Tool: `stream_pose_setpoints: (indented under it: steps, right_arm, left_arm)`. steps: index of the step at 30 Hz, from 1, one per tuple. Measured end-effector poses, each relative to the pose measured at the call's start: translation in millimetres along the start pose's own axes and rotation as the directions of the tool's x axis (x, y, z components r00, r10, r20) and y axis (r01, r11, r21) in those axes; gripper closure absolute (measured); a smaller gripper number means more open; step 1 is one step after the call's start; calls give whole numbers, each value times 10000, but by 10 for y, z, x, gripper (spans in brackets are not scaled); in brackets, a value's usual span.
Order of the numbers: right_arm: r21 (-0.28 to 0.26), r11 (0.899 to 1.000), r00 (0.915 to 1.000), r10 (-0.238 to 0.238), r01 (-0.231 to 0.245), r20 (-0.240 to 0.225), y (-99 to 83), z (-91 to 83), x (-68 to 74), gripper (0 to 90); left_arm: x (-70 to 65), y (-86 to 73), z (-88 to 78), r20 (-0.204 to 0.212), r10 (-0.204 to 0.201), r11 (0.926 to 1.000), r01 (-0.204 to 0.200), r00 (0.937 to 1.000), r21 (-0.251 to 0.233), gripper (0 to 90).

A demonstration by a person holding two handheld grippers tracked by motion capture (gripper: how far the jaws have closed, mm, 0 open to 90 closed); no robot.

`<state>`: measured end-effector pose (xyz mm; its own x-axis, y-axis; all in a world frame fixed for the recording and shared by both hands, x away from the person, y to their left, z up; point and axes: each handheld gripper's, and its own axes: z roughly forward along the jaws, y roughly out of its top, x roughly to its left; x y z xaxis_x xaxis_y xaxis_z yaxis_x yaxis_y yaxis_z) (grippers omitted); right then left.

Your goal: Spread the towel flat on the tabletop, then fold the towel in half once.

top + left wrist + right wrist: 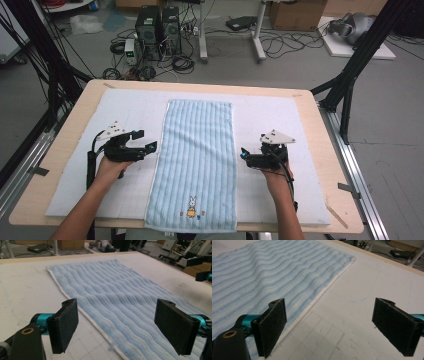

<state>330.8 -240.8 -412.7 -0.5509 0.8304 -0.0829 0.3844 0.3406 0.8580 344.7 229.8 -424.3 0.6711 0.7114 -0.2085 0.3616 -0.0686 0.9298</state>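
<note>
**Towel flat on mat, both grippers released at its long edges**

Light blue striped towel (pixel 196 165) spread flat down the middle of the white mat (pixel 75 190), long axis running away from the person, near short edge just past the mat's front edge, rabbit emblem (pixel 191 207) near that end. Far short edge well short of the mat's far border. White hem visible along both long sides.

Left gripper (pixel 148 142) just beside the towel's left long edge, jaws wide apart with nothing between the pads; in the left gripper view (pixel 116 326), hem passing under the gap, towel surface rippled but lying on the mat. Right gripper (pixel 244 154) just beside the right long edge, jaws likewise spread and empty; in the right gripper view (pixel 329 326), hem next to the left pad, bare gridded mat under the rest of the gap.

Bare mat strips on either side of the towel. Wooden table (pixel 320 150) rim exposed around the mat.
</note>
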Motion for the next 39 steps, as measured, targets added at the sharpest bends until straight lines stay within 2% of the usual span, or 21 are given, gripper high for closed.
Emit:
stream_pose_setpoints:
  steps: [4,11,18,24,28,30,33,35,37,39]
  right_arm:
    - [-21,10000,9998,-25,24,-214,-10,-42,-26,116]
    - [8,9990,9987,444,-444,-248,-22,-55,-55,116]
    - [189,9990,9987,413,-408,-282,-27,-6,-33,116]
    - [264,9989,9985,395,-385,-374,-28,20,-26,116]
    - [325,9983,9977,492,-477,-474,-24,40,-27,116]
    - [282,9968,9951,764,-747,-626,-21,65,-38,116]
    - [414,9959,9938,836,-807,-738,-4,102,-40,116]
    - [489,9954,9935,856,-821,-747,17,123,-45,116]
    - [468,9956,9938,845,-813,-721,36,140,-51,116]
    - [495,9951,9936,887,-853,-697,45,149,-47,116]
  left_arm:
    - [26,13,-51,-162,-66,10000,66,9998,-2,199]
    - [40,4,-33,-104,-229,9997,229,9997,25,199]
    - [54,-8,4,-99,-370,9992,371,9993,133,199]
    - [109,-11,62,-343,-507,9977,522,9981,438,199]
    - [171,42,105,-665,-780,9957,811,9947,447,202]
    - [215,88,138,-725,-851,9947,890,9937,520,223]
    - [272,169,204,-707,-1038,9927,1077,9921,538,232]
    - [303,221,260,-873,-956,9930,1011,9916,615,238]
    - [353,260,321,-868,-1167,9901,1228,9894,687,259]
    - [393,293,395,-1133,-1187,9888,1278,9864,768,262]
